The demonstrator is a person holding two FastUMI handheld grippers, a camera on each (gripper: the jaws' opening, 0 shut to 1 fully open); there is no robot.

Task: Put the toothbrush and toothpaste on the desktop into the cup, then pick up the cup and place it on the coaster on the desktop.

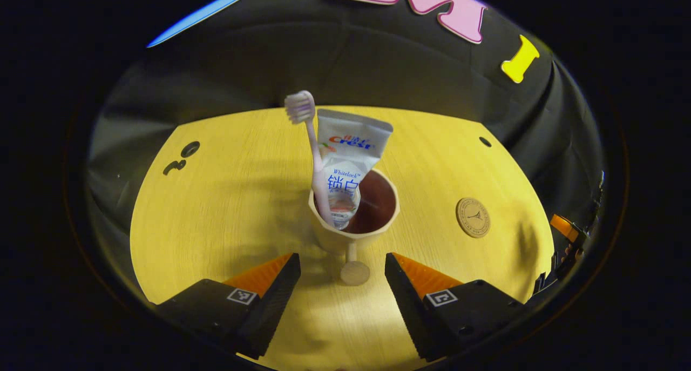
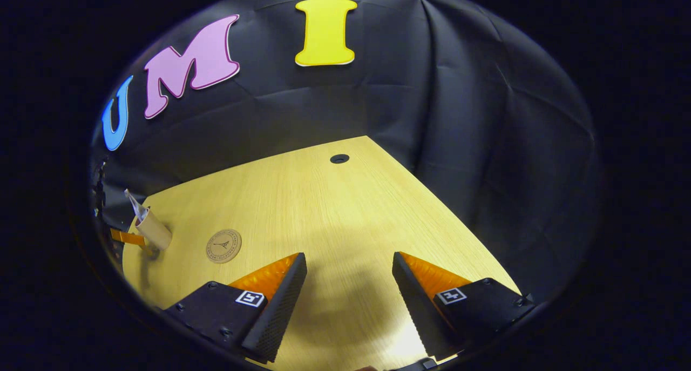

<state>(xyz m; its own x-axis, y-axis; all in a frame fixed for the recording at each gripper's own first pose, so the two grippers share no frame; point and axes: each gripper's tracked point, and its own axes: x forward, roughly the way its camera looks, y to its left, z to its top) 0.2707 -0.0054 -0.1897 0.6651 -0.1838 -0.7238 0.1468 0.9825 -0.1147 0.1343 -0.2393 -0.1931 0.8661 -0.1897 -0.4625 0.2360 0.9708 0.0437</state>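
Tan cup [image 1: 353,220] on the desk [image 1: 227,198], toothbrush [image 1: 313,149] and toothpaste [image 1: 345,160] inside, coaster [image 1: 473,217] nearby. Left gripper [image 1: 343,290] wide, handle between, maybe not touching. Right gripper [image 2: 348,301] wide, empty. Close gently, lift straight.

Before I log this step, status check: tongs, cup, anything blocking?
Both tongs open, left facing cup. Toothbrush, toothpaste inside. Coaster bare, path unobstructed.
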